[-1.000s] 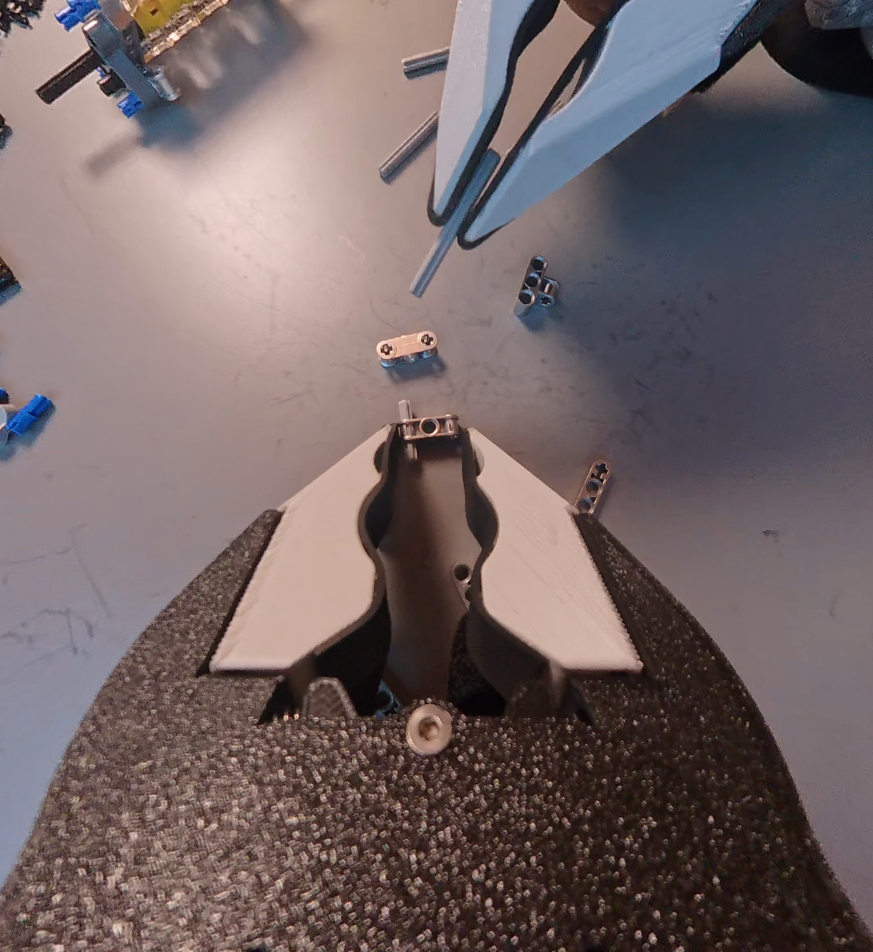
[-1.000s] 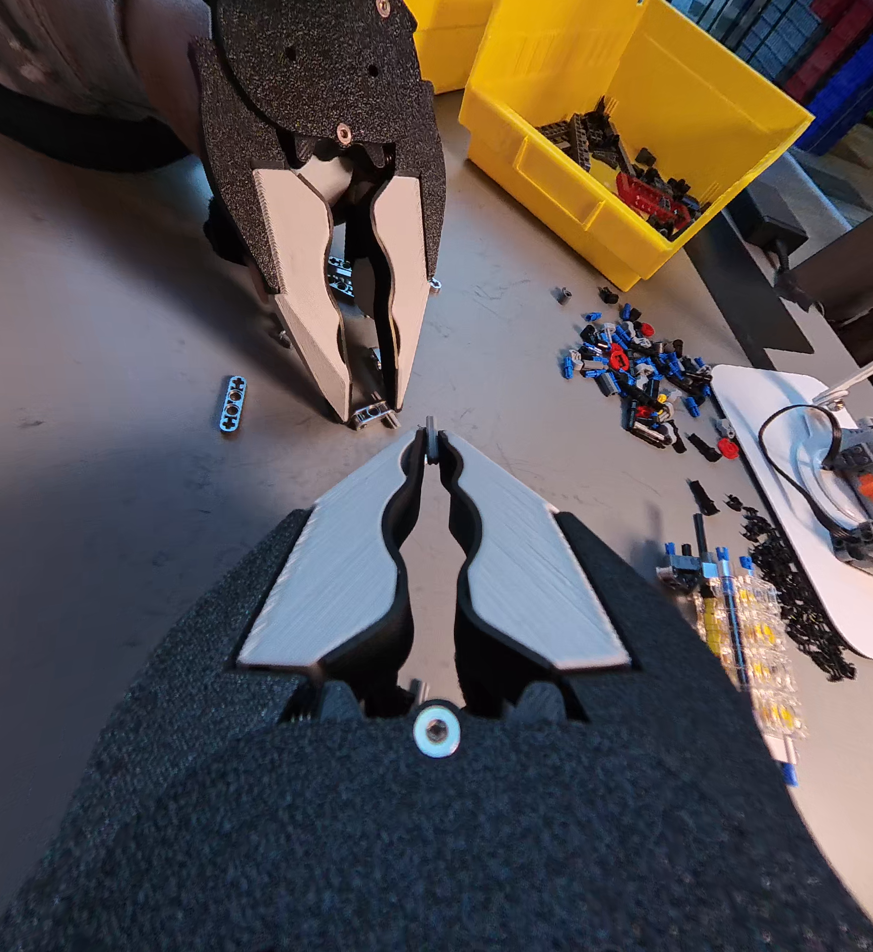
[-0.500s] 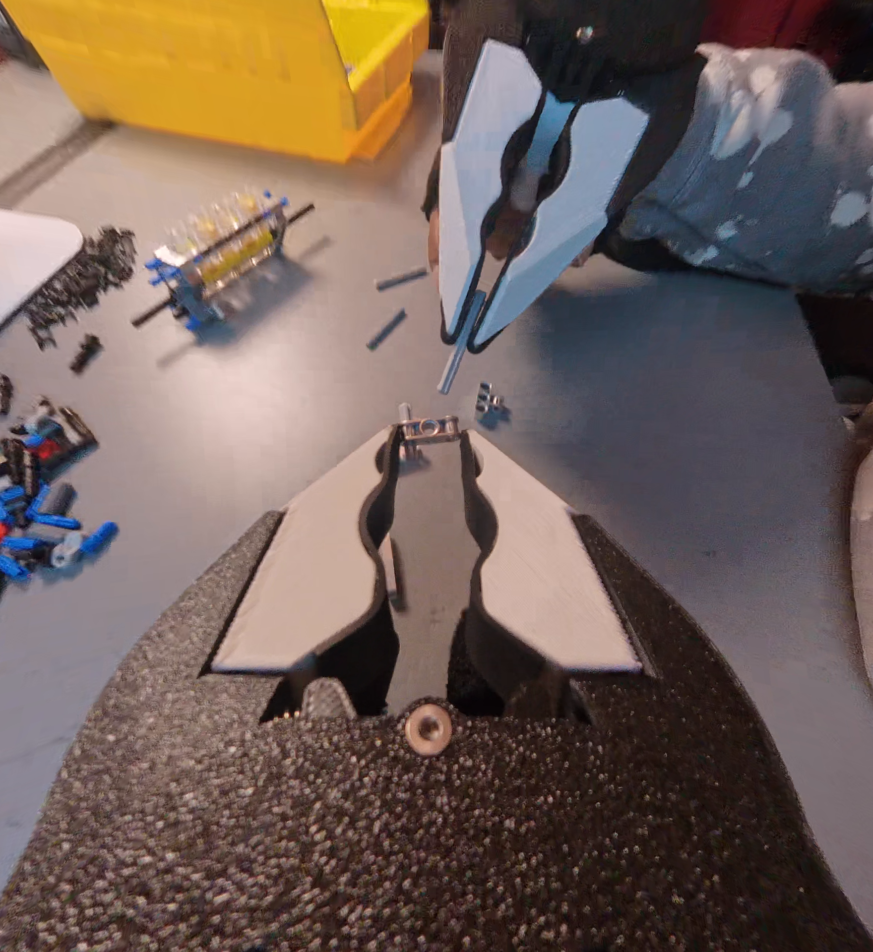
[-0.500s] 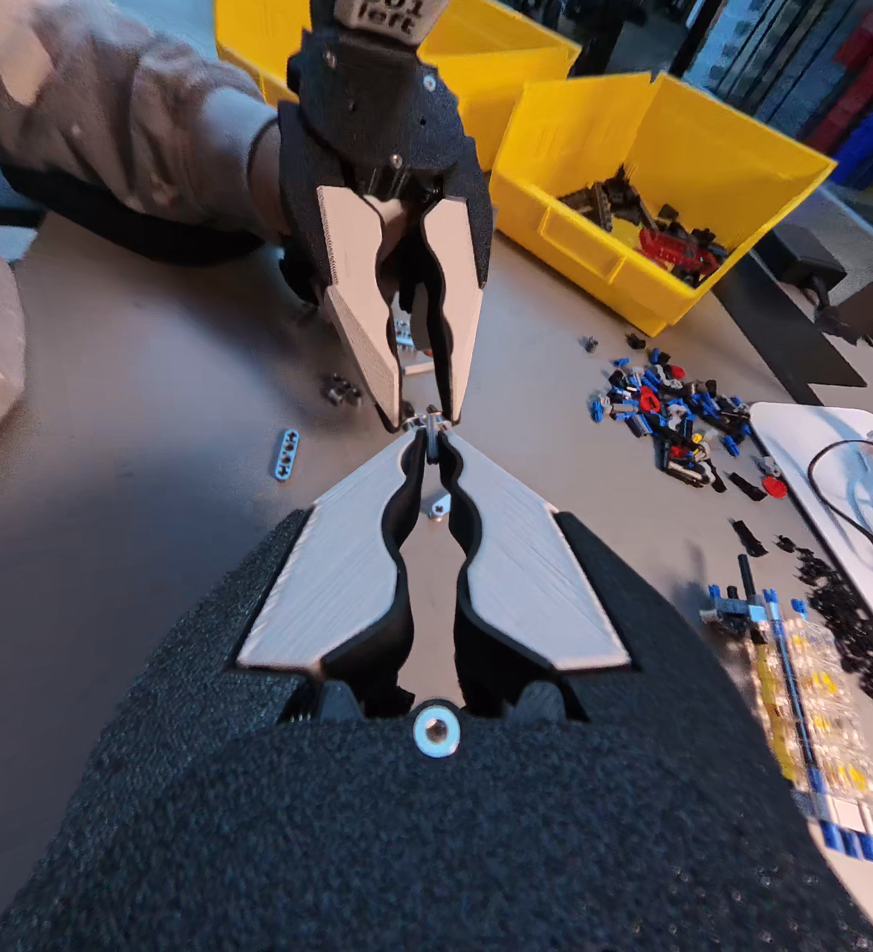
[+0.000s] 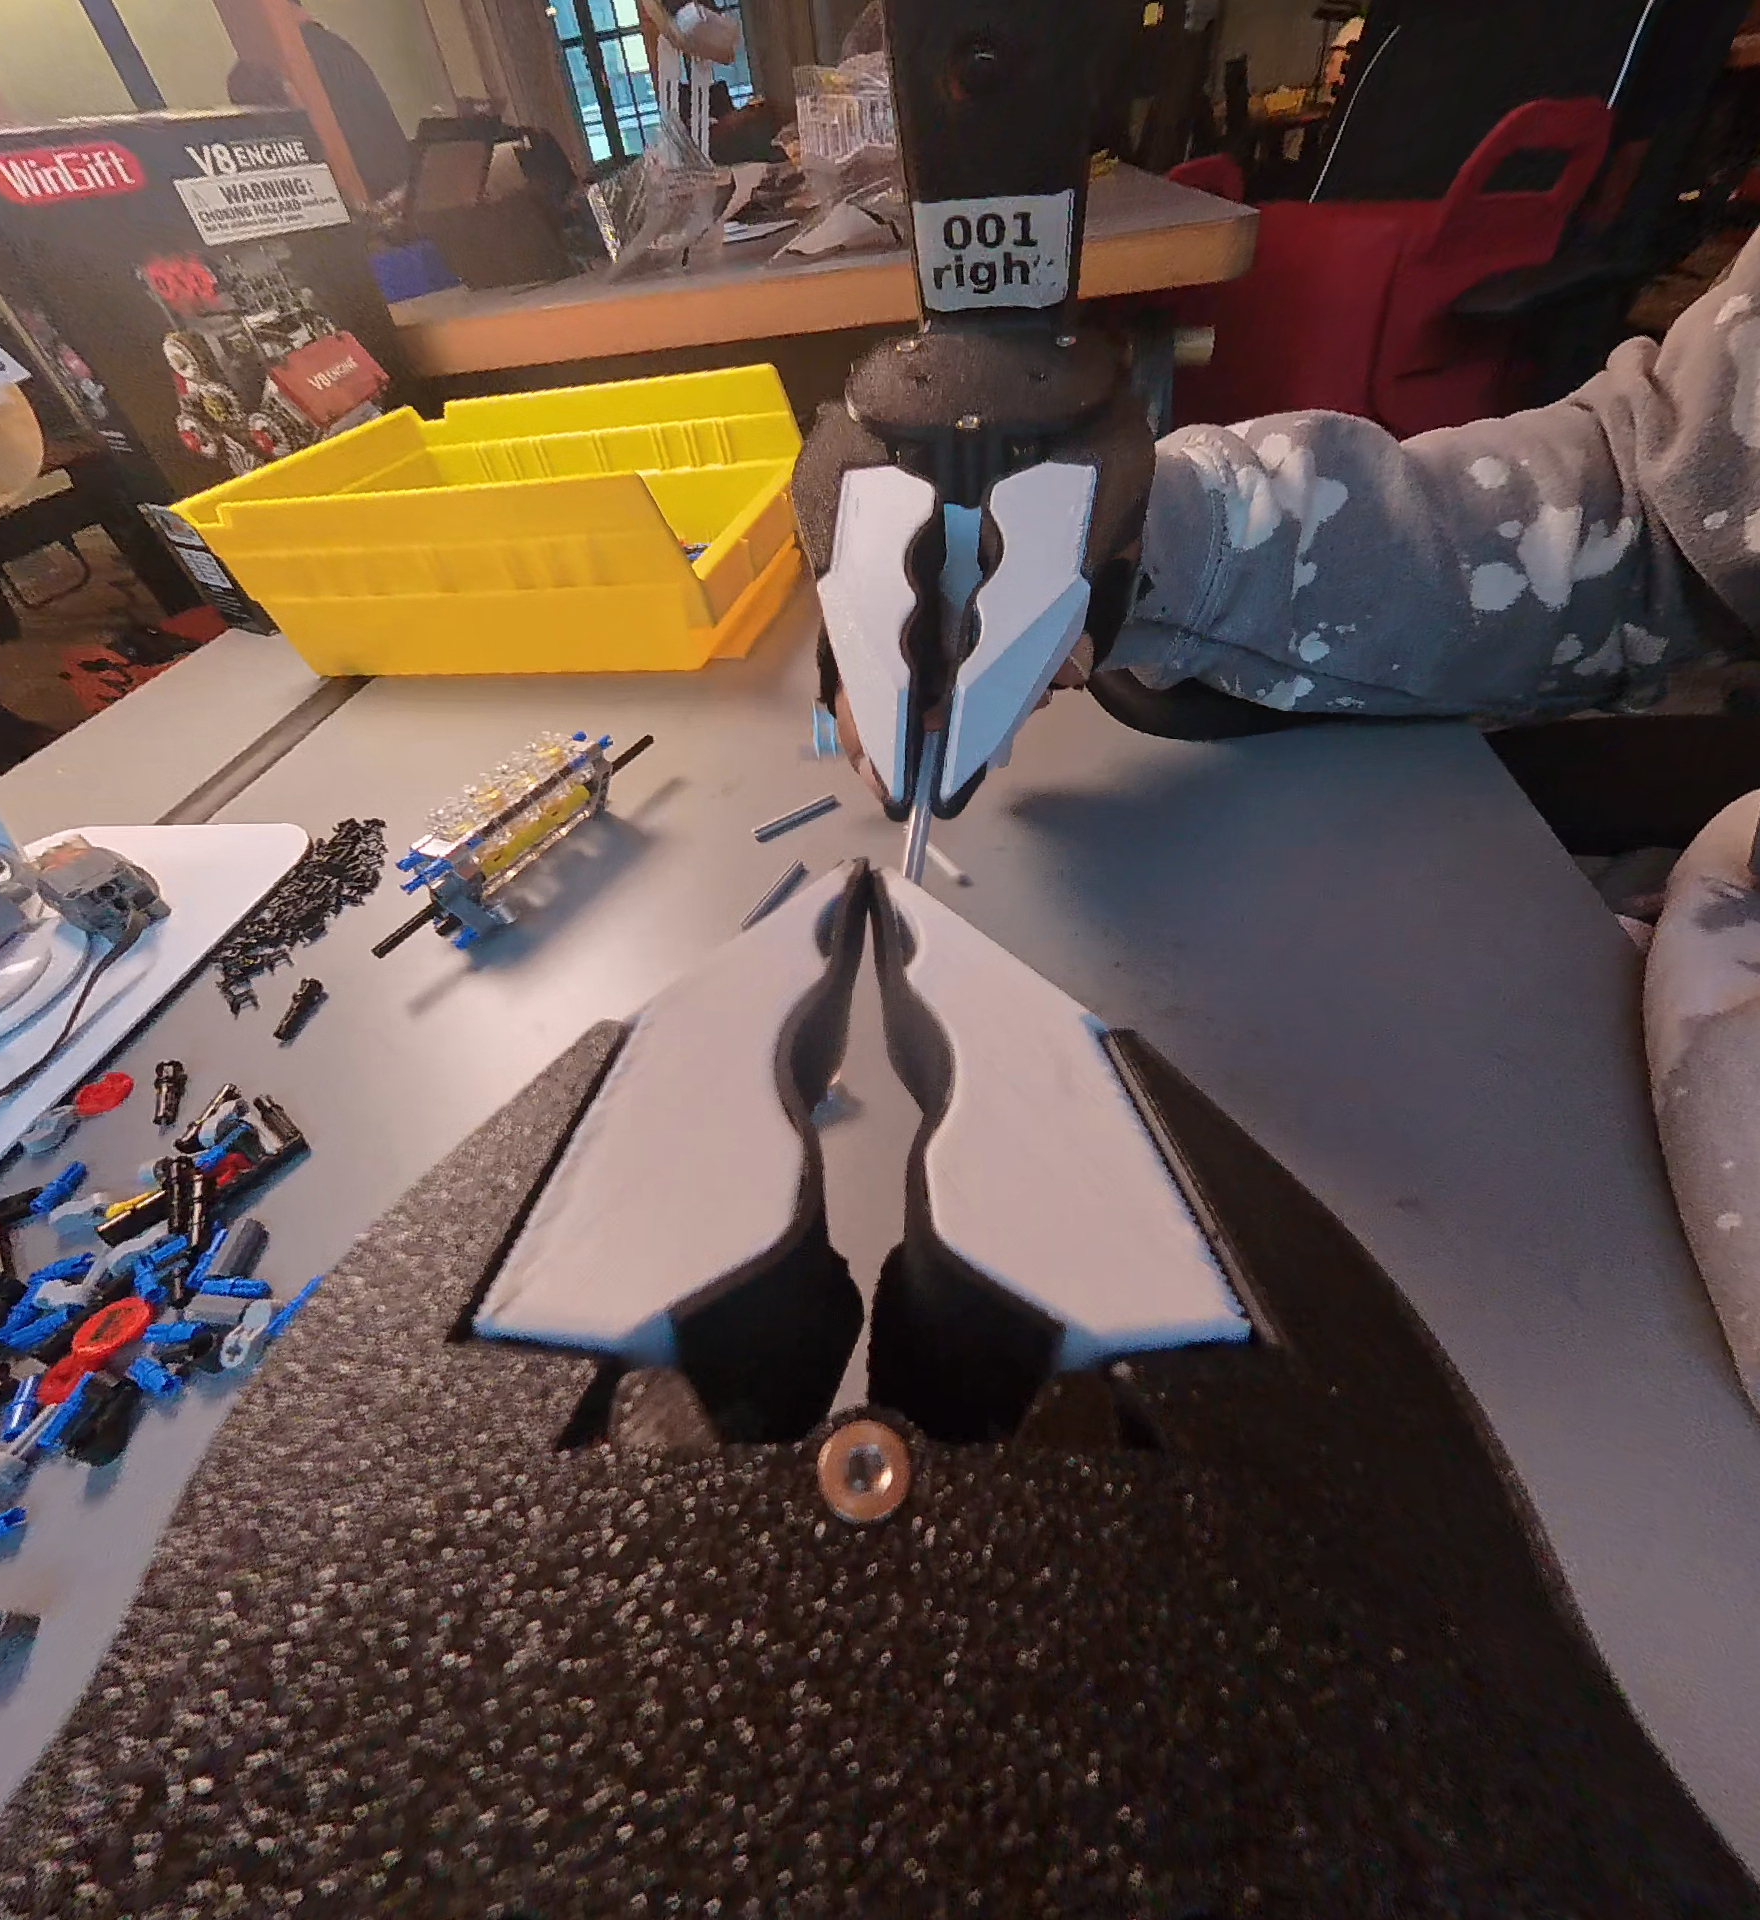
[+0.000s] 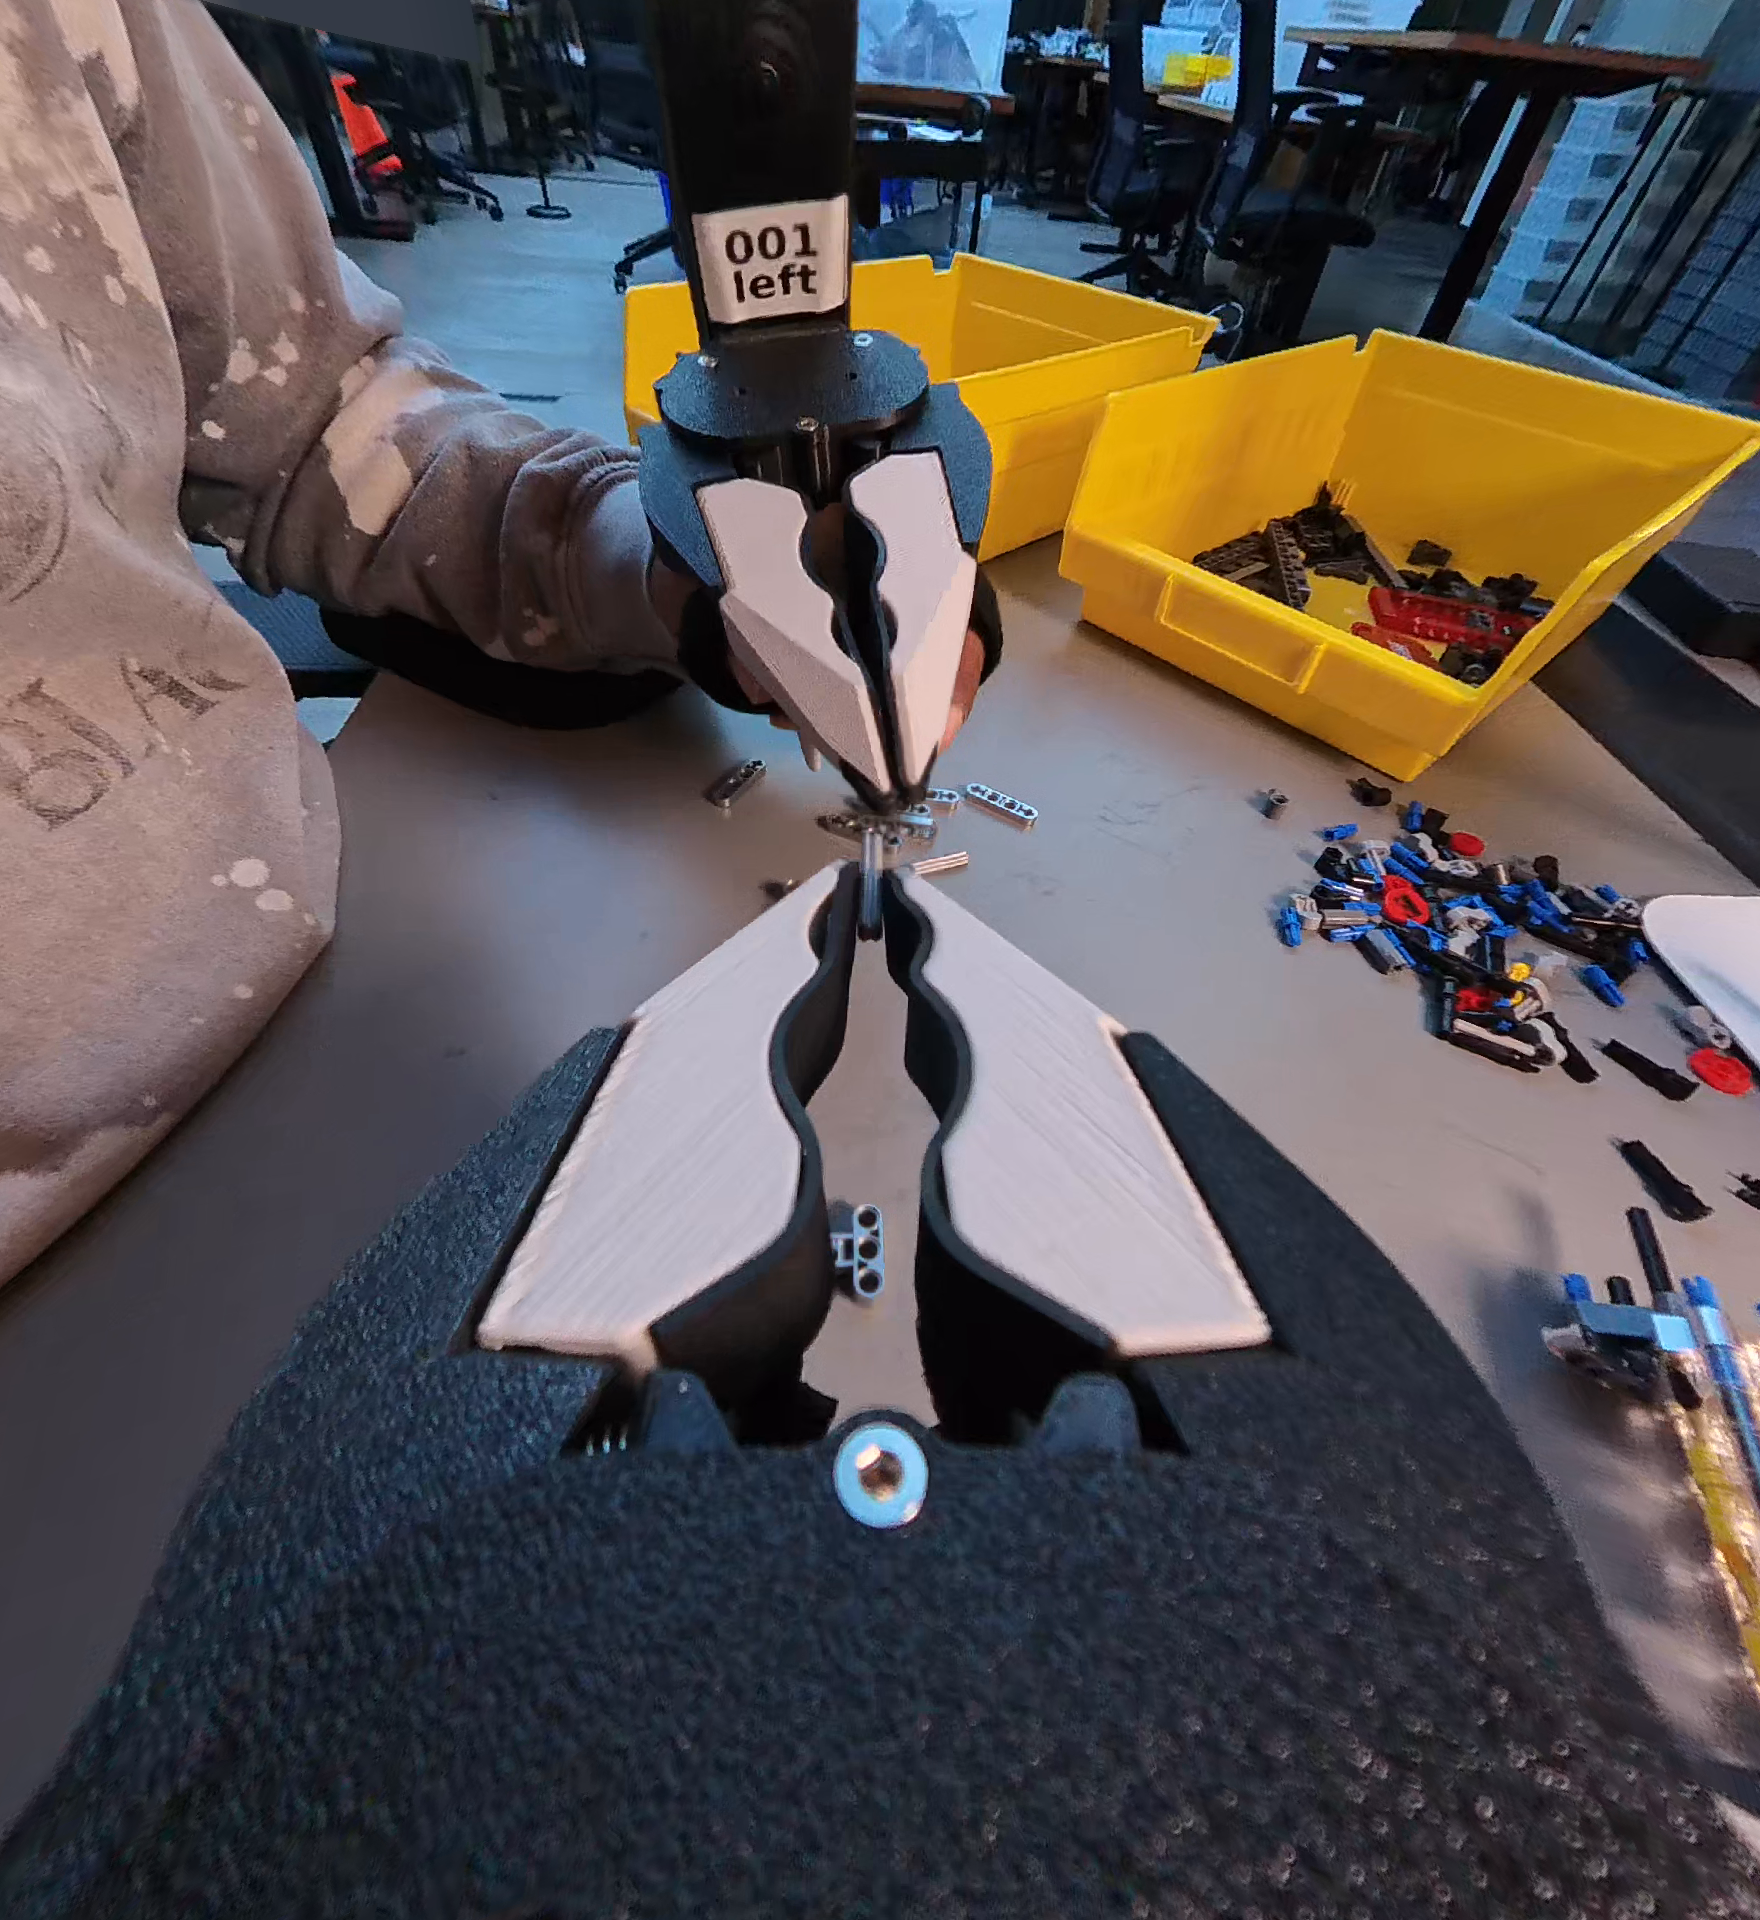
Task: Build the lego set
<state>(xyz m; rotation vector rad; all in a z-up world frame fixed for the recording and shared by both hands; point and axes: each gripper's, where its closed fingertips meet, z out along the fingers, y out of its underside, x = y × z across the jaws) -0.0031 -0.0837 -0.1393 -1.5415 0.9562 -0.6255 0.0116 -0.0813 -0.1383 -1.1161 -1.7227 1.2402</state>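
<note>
Right tool (image 6: 868, 883) pinches grey axle (image 6: 869, 902), tip-to-tip w/ left tool (image 5: 863, 871), pressed together on small grey beam (image 6: 881, 825).

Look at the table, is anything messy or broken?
Nothing looks broken. It is messy, though: a heap of small blue, black and red building pieces lies loose on the table, not in the yellow bin. A few grey pieces lie scattered near the left hand-held gripper.
</note>
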